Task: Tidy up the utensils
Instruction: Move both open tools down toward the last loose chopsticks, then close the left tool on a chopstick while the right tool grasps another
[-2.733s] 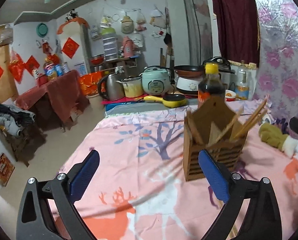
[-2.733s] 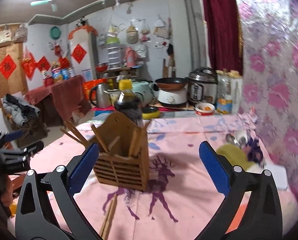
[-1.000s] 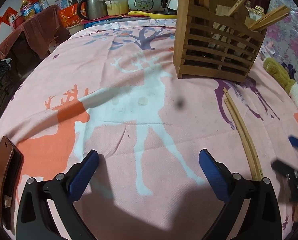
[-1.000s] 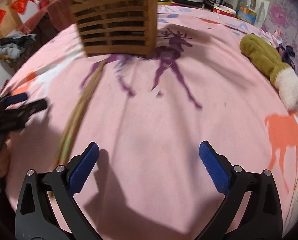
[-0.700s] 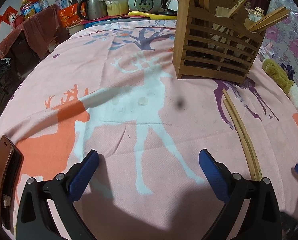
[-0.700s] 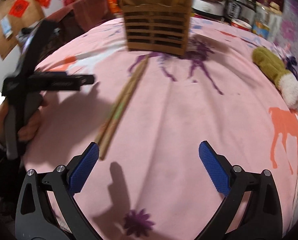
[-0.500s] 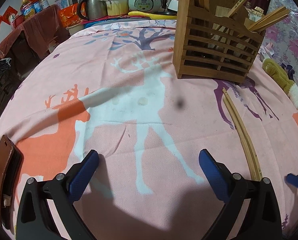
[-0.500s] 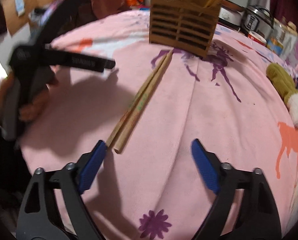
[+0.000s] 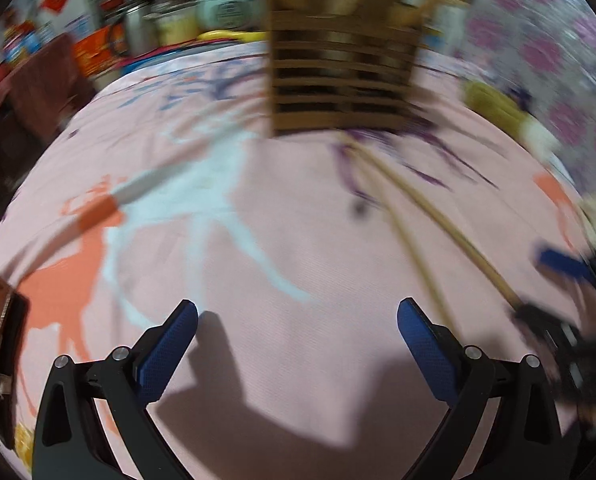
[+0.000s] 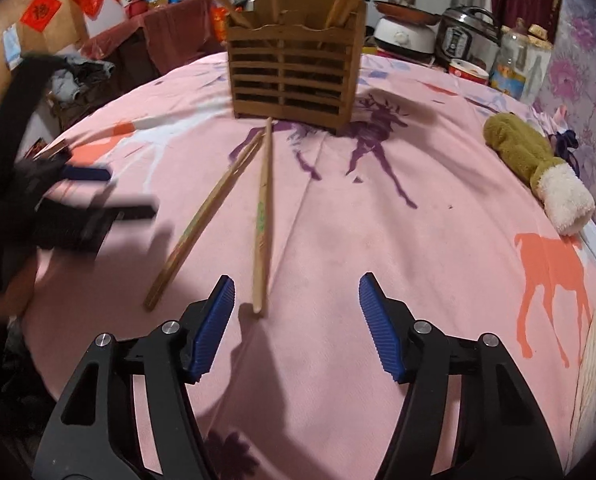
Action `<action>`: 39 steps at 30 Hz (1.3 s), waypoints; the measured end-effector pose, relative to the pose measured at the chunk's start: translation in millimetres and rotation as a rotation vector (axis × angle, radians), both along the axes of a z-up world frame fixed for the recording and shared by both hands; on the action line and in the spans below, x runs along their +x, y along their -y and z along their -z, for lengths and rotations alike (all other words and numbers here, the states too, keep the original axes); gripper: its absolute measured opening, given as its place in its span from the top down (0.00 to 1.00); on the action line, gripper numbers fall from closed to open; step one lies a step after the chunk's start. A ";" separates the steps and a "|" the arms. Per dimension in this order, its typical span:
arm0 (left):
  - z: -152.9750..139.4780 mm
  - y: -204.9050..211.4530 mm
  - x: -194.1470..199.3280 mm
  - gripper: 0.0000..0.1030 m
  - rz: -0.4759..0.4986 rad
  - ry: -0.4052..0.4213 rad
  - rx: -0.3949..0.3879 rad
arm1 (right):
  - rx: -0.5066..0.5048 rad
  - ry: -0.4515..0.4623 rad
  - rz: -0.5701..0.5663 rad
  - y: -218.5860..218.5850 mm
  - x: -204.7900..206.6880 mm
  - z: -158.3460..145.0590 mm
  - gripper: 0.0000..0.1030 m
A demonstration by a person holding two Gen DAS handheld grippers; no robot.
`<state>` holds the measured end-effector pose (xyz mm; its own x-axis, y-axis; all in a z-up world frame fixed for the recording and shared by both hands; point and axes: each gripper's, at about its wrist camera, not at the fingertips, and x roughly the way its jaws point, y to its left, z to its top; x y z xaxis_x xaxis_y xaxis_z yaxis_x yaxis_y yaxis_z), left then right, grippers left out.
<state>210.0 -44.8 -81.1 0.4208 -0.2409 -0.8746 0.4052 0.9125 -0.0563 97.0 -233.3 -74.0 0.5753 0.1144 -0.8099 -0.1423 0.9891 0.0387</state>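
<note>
A slatted wooden utensil holder with several chopsticks standing in it sits on the pink deer-print cloth; it shows blurred in the left wrist view. Two loose chopsticks lie in front of it, one pointing at my right gripper, the other splayed to its left. They also show in the left wrist view. My right gripper is open and empty, just right of the nearer chopstick's tip. My left gripper is open and empty, left of the chopsticks.
A green and white stuffed mitten lies at the right. Rice cookers, pots and jars stand behind the holder. A brown case lies at the table's left edge. The left gripper shows blurred at the left of the right wrist view.
The right gripper has come in low over the chopstick tips with its jaws narrower. The two chopsticks now lie splayed apart. The left gripper has swung right, its view blurred.
</note>
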 end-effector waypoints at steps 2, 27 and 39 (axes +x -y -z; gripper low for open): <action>0.7 16.6 -17.6 0.05 0.084 -0.013 -0.002 | 0.018 0.005 0.036 7.3 4.9 -0.1 0.37; 9.8 45.5 -36.6 0.07 0.125 0.019 0.042 | 0.056 -0.035 0.017 9.9 10.8 6.7 0.36; 2.5 23.4 -30.6 0.63 0.086 0.051 0.013 | -0.009 -0.054 -0.019 -2.1 11.8 10.4 0.37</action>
